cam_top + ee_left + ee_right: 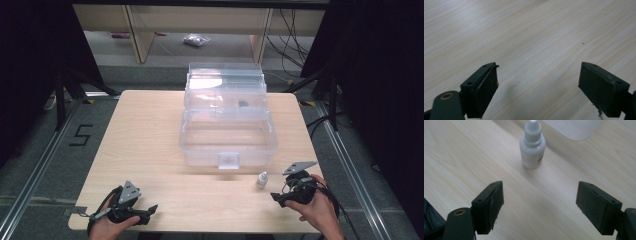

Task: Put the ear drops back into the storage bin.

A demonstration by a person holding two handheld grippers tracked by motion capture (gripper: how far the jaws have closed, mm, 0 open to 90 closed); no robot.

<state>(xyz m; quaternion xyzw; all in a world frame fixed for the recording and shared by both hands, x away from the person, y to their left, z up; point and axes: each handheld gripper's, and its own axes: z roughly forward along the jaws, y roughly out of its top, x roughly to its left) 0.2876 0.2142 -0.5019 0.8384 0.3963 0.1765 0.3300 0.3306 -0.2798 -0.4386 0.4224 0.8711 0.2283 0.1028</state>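
small white plastic dropper bottle, upright

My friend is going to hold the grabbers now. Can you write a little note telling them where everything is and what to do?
Left gripper: open, nothing between its fingers, low over the bare table at the near left.
Right gripper: open, holding nothing, aimed at the small white dropper bottle.
Bottle: upright on the table, just ahead of the right gripper, in front of the clear plastic box, untouched.
Box: mid-table, lid open.
Done: nothing picked up yet.
Left: probably close the right gripper on the bottle and put it in the box.
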